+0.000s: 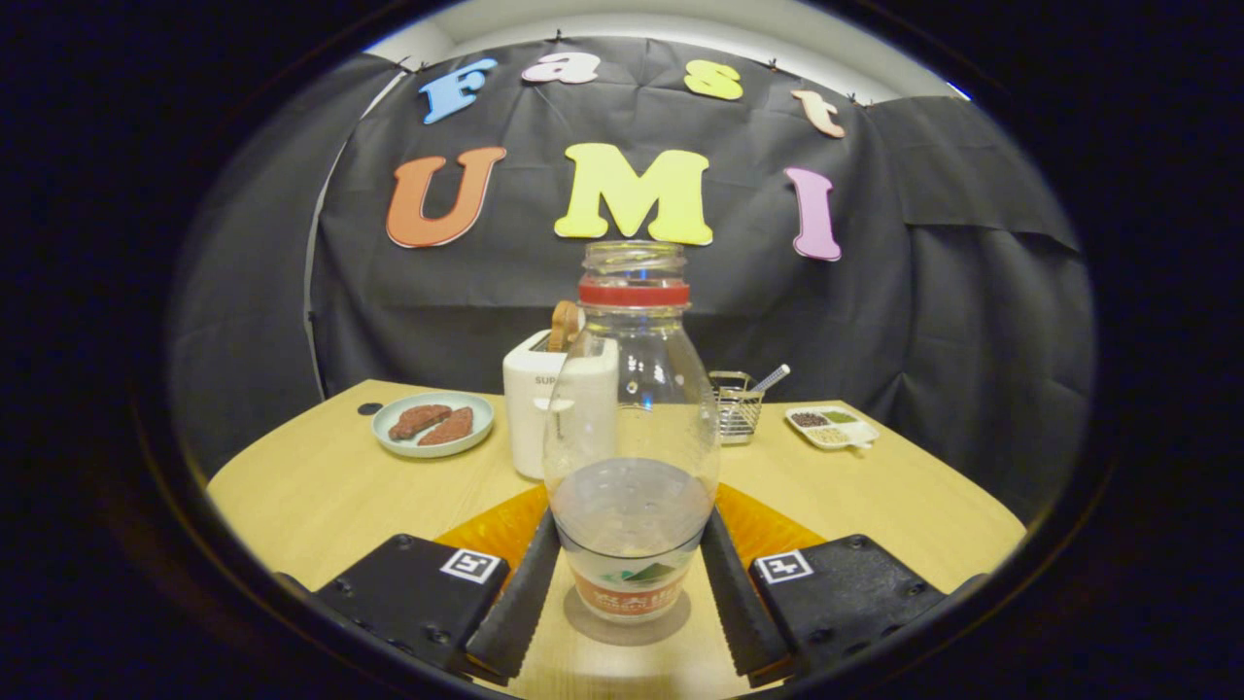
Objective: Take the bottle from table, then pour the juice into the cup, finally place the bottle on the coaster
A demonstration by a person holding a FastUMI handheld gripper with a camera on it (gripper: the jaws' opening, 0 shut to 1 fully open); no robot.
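Toaster (539, 413) and orange coaster (505, 530) partly hidden behind bottle (630, 428).

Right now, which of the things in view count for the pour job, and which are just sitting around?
For the job:
- bottle, uncapped, upright between the gripper fingers
- orange coaster behind it

Just lying about:
- toaster
- plate of bread slices
- wire basket
- divided dish

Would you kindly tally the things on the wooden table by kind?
Clear plastic bottle with red neck ring, between the hand-held gripper fingers: 1
Orange coaster: 1
White toaster: 1
Pale green plate of brown slices: 1
Wire basket: 1
White divided tray: 1
Total: 6
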